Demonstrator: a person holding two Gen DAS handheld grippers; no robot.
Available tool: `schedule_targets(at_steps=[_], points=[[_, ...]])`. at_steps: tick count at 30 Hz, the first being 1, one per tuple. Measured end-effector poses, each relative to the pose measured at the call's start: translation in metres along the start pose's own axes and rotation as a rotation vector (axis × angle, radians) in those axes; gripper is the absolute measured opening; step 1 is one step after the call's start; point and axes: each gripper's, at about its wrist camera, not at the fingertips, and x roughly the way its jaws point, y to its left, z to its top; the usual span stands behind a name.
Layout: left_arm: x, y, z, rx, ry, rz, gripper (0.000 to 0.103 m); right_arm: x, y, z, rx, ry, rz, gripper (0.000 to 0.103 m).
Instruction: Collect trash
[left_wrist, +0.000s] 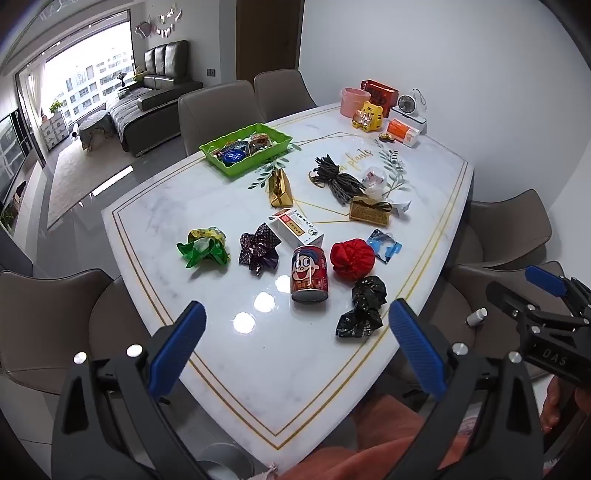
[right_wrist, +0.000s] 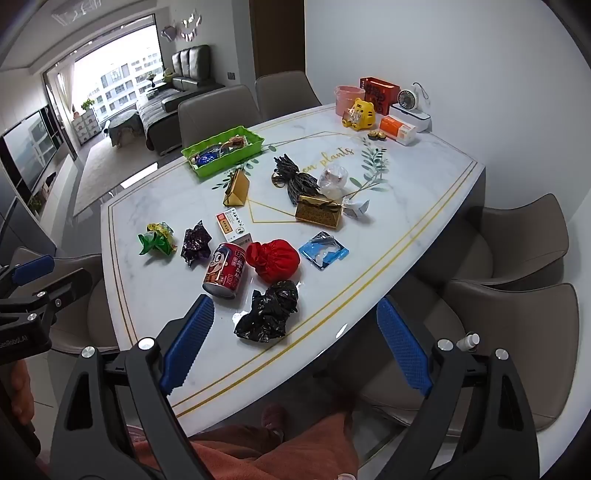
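Note:
Trash lies on the white marble table (left_wrist: 177, 206) (right_wrist: 424, 206): a red can (left_wrist: 309, 274) (right_wrist: 224, 270), a crumpled black bag (left_wrist: 362, 308) (right_wrist: 269, 313), a red pouch (left_wrist: 351, 257) (right_wrist: 273, 259), a purple wrapper (left_wrist: 258, 248) (right_wrist: 195, 242), a green wrapper (left_wrist: 204, 248) (right_wrist: 157, 239) and a small white box (left_wrist: 296, 228) (right_wrist: 231, 221). My left gripper (left_wrist: 295, 352) is open and empty above the near edge, short of the can. My right gripper (right_wrist: 293, 347) is open and empty, just short of the black bag.
A green tray (left_wrist: 246, 147) (right_wrist: 221, 149) with items stands at the far left. Gold boxes (left_wrist: 280, 189) (right_wrist: 318, 211), dark cord (left_wrist: 336, 177), a blue packet (left_wrist: 384, 245) and far-corner ornaments (left_wrist: 369, 114) are there. Chairs (right_wrist: 517, 317) surround the table.

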Motion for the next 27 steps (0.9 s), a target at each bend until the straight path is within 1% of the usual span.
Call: schedule_targets(at_steps=[22,27], points=[[0.0006,0.0025,-0.0007,0.003,0.001,0.004,0.099,0.0001,-0.0036,0.0019,0.004,0.005,0.008,0.087],[0.0045,0.0017,0.0009,0.001,0.003,0.004,0.099,0.0073,-0.0009,0.0004,0.006,0.014,0.014,0.087]])
